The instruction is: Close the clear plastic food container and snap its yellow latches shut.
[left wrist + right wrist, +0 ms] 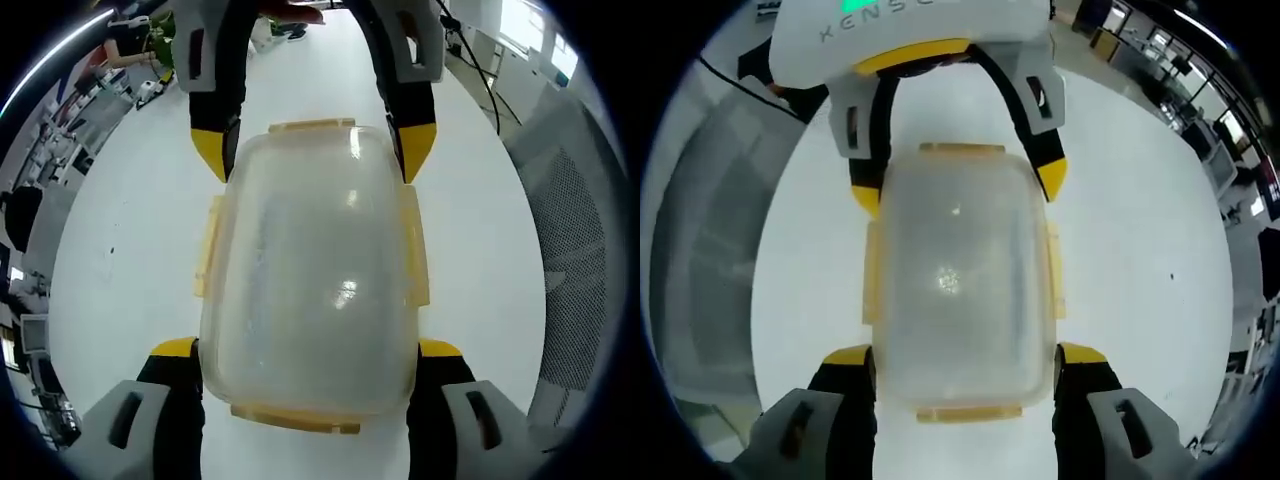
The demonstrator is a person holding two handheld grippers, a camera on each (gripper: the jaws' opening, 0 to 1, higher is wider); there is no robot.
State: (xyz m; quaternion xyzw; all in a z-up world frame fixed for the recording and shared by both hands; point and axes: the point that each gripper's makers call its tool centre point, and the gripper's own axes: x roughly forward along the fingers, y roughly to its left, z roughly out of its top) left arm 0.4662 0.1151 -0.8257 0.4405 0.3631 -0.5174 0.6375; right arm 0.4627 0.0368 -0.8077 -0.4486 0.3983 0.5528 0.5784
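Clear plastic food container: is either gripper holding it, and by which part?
Both bracket the clear plastic food container: left gripper and right gripper straddle opposite ends at its side walls; actual contact cannot be told.

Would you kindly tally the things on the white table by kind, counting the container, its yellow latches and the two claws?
Clear plastic food container: 1
Yellow latches: 4, one on each side of the container
Claws: 2, the left claw and the right claw, one straddling each end of the container
White table: 1
Total: 8
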